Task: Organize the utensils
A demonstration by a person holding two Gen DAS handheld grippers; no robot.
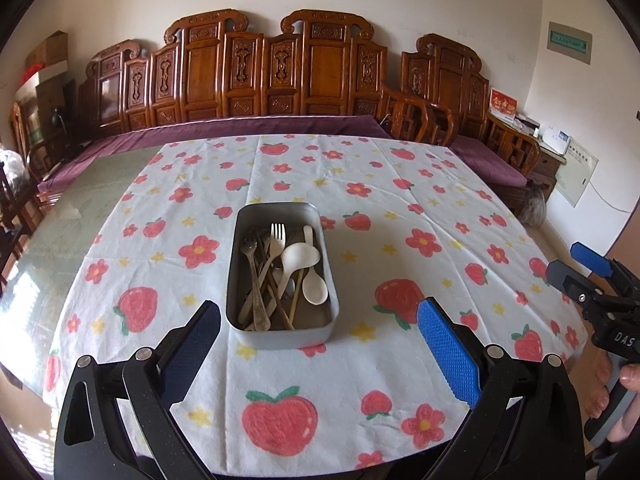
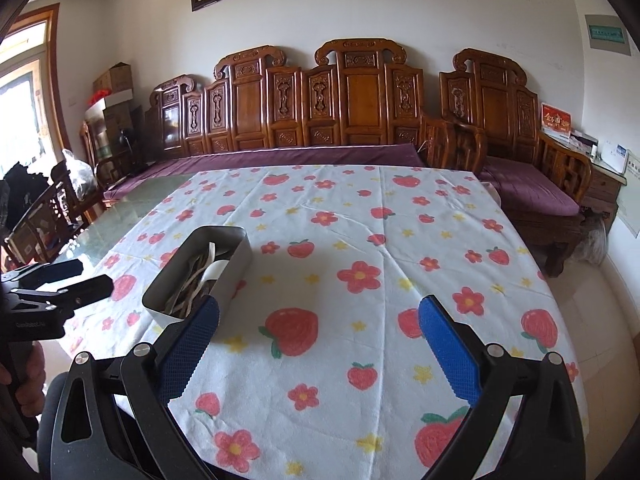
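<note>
While both grippers' fingers gape wide and empty, the utensil tin [image 1: 282, 280] sits unobstructed on the strawberry cloth [image 1: 400, 208]

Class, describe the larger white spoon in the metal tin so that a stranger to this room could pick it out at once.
Start at the strawberry-print tablecloth and find the grey metal tin standing on it. Inside, among dull metal forks and chopsticks, lie two white spoons. The larger white spoon lies farther back, its round bowl beside the pale fork; the smaller white spoon lies nearer.
</note>
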